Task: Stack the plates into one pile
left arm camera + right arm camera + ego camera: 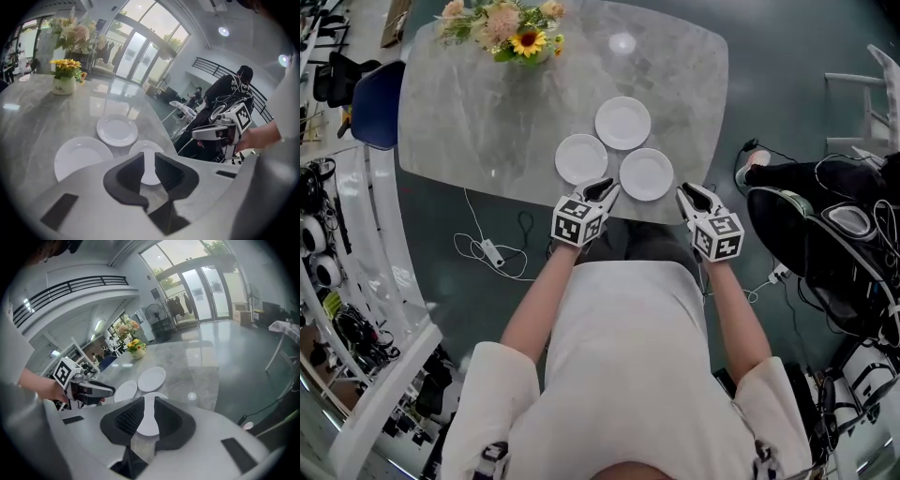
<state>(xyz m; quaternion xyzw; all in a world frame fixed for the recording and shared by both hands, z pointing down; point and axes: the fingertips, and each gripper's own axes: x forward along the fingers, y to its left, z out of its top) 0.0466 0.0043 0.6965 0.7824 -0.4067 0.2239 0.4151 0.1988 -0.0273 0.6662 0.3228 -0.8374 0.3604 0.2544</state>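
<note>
1. Looking down from the head view, a grey marble table (469, 122) holds three white plates lying flat in a close triangle, none resting on another.
2. The far plate (622, 123) lies towards the table's middle. The left plate (581, 158) and the right plate (646, 173) lie nearer the person, with the right plate close to the table's near edge.
3. The left gripper (607, 190) is held at the near edge, just beside the left plate and the right plate, its tip angled down towards the gap between them.
4. In the left gripper view its jaws stand parted with a narrow gap. Nothing is clasped. The right plate shows through the gap, lying on the table beyond.
5. The right gripper (684, 194) is held at the near edge, just to the right of the right plate and not touching it.
6. In the right gripper view its jaws are likewise released and empty, and the right plate shows beyond the gap.
7. A vase of flowers (516, 33) stands at the table's far end, well apart from the plates.
8. A blue chair (380, 103) sits at the table's left side, and a white cable (492, 251) trails on the floor beneath the table.
9. A person in dark clothes (806, 178) sits off to the right.
</note>
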